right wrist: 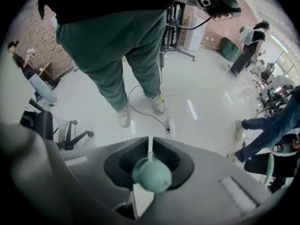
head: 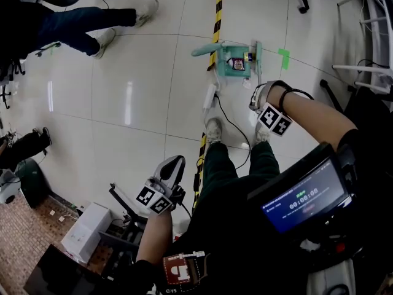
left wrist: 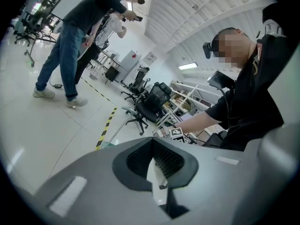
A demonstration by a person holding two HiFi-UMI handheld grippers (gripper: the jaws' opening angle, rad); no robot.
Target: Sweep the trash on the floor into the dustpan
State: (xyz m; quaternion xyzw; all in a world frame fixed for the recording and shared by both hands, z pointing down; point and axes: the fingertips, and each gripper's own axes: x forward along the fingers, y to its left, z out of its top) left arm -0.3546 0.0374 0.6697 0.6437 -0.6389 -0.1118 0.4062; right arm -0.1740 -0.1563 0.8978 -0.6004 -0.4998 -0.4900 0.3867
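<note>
Right gripper (right wrist: 150,149) is clamping the teal broom handle (right wrist: 151,175), dustpan (head: 235,72) holding trash (head: 237,64) lying just beyond it; left gripper (left wrist: 152,142) is hanging closed, empty.

Your floor (head: 141,103) is glossy white tile, crossed by yellow-and-black striped tape (head: 217,17). At its near left corner it gives way to a reddish-brown brick pattern (head: 24,232). The dustpan (head: 222,69) is teal, and a small bright green patch (head: 283,57) marks the floor just beside it. Your left gripper (left wrist: 153,146) and right gripper (right wrist: 150,146) are both grey, with black ribbed pads (left wrist: 166,161) inside the jaws. Each carries a cube (head: 274,120) of black-and-white square markers. The handle (right wrist: 151,175) in your right jaws is a white rod ending in a teal knob. Your trousers (head: 233,171) are dark green and your shoes (head: 214,129) off-white. The screen (head: 304,195) glows blue.
</note>
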